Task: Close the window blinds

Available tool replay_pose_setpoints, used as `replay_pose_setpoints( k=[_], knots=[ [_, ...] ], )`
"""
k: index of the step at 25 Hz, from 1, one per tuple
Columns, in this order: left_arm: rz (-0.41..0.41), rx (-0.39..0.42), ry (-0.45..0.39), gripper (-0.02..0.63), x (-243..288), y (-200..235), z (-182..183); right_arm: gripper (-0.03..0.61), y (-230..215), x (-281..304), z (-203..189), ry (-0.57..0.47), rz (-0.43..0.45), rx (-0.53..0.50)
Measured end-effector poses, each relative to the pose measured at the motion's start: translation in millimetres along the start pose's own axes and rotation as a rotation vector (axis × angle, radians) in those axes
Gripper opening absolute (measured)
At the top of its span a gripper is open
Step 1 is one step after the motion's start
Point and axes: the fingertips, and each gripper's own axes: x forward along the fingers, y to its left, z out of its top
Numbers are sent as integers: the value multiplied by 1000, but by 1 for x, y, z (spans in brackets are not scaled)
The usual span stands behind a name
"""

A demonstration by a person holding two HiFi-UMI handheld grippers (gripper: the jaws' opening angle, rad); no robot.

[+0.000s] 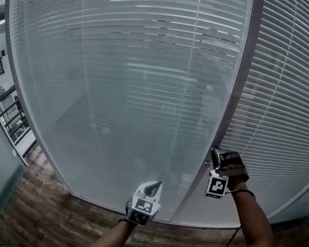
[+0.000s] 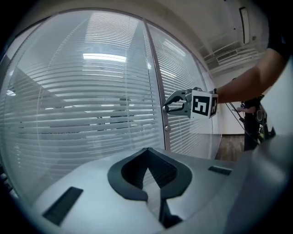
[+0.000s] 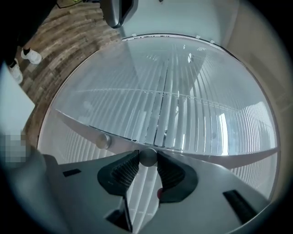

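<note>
White slatted blinds (image 1: 122,73) hang behind a large glass pane, with a second blind panel (image 1: 289,107) to the right of a grey mullion (image 1: 238,87). My right gripper (image 1: 215,154) is raised to the mullion and is shut on a small round metal knob (image 3: 148,156), which sits pinched between the ribbed pads. A second knob (image 3: 102,140) sits beside it on the same bar. My left gripper (image 1: 158,184) hangs lower, near the left pane's bottom, jaws shut and holding nothing. In the left gripper view the right gripper (image 2: 167,107) is seen at the mullion (image 2: 155,82).
A wood-plank floor (image 1: 56,221) runs below the glass wall. A railing (image 1: 5,101) shows at the far left. A person (image 2: 252,123) stands at the right in the left gripper view. White shoes (image 3: 27,55) rest on the floor.
</note>
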Motion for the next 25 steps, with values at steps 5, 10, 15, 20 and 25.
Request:
replay_pose_setpoints(
  k=[5,10,15,20,25],
  knots=[
    [6,-12,9,2,-2,0,-4,198,-5,-5,-13,26,28,516],
    [-3,-8,15,2,2,-4,-5,201,-20,-14,-12,-42,31,1191],
    [-11,-6,16,2,2,-7,-6,201,-7,-9,-22,17,-38,1519],
    [3,-15,19,2,1,-3,-10,124,-5,-5,-28,9,-103,1633],
    [16,-16,26,2,-2,1,-12,120,-10,-8,-30,25,-124,1601]
  ],
)
